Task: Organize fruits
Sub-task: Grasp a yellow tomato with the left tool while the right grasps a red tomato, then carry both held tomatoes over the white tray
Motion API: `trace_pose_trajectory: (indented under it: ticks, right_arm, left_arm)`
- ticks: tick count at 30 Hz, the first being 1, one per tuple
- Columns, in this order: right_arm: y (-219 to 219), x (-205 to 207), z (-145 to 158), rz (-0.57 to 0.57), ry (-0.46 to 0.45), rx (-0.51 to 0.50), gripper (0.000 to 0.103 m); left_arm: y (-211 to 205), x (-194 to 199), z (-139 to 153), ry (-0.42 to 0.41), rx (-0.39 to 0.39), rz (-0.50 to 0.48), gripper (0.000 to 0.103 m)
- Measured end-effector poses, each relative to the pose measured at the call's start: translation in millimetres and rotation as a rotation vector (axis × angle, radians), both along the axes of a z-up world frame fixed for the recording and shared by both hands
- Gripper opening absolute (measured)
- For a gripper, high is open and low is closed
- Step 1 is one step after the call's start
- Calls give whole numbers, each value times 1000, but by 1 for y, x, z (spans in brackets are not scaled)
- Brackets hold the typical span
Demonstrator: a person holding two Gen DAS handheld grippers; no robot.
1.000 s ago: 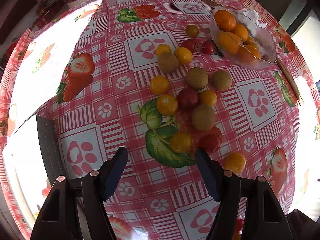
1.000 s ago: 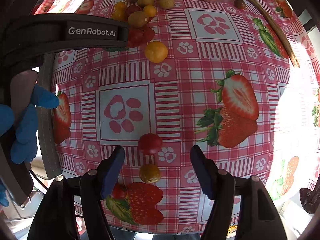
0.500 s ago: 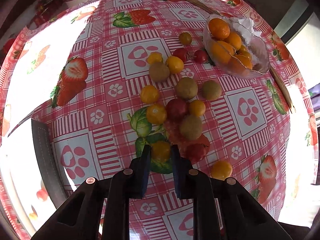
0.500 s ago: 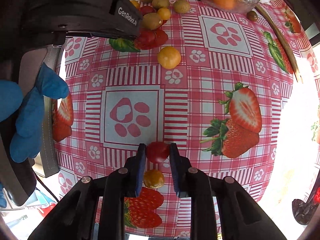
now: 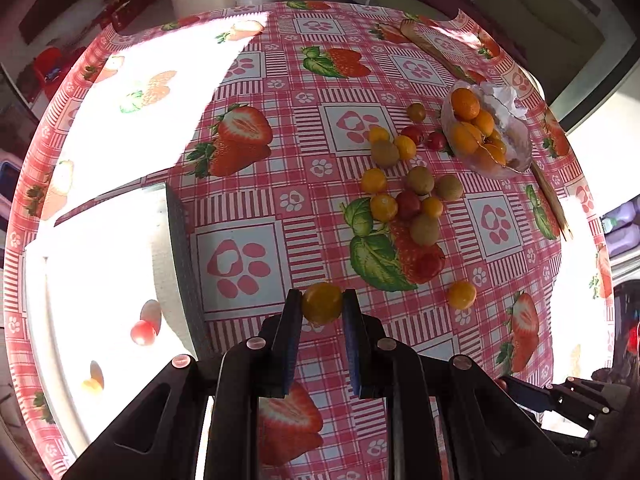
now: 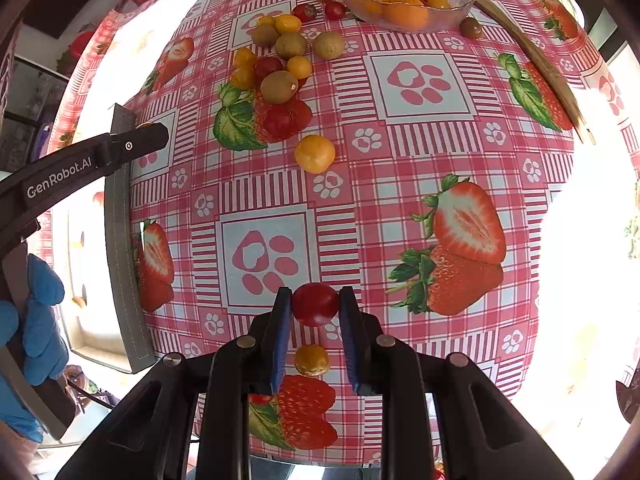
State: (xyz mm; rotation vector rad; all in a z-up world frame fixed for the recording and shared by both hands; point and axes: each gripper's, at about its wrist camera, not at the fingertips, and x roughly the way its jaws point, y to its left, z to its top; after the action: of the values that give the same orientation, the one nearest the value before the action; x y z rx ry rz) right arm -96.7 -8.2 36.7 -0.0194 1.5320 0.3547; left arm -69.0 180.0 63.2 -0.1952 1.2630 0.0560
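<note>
Both tools have lifted since a moment ago: the left tool (image 5: 322, 304) grips a yellow fruit (image 5: 322, 303), the right tool (image 6: 315, 305) a red tomato (image 6: 315, 304), above the table (image 6: 420, 152). Next, probably carry them left to the white tray (image 5: 100, 264).
</note>
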Motion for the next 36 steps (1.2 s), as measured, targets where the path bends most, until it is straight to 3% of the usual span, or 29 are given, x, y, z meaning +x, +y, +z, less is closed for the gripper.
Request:
trace_pose_trajectory:
  ticks: [10,26,36]
  right_arm:
    - [28,-3,11,54,-24,-1,26]
    - [136,-11,23,233,-43,42,26]
    - [211,9,21,320,-34,97,26]
  left_arm:
    - [53,-49,11,-7,1,116,22]
    - [133,-124,-7,41,22,299,22]
    - [142,-128,-31,78,37,298,21]
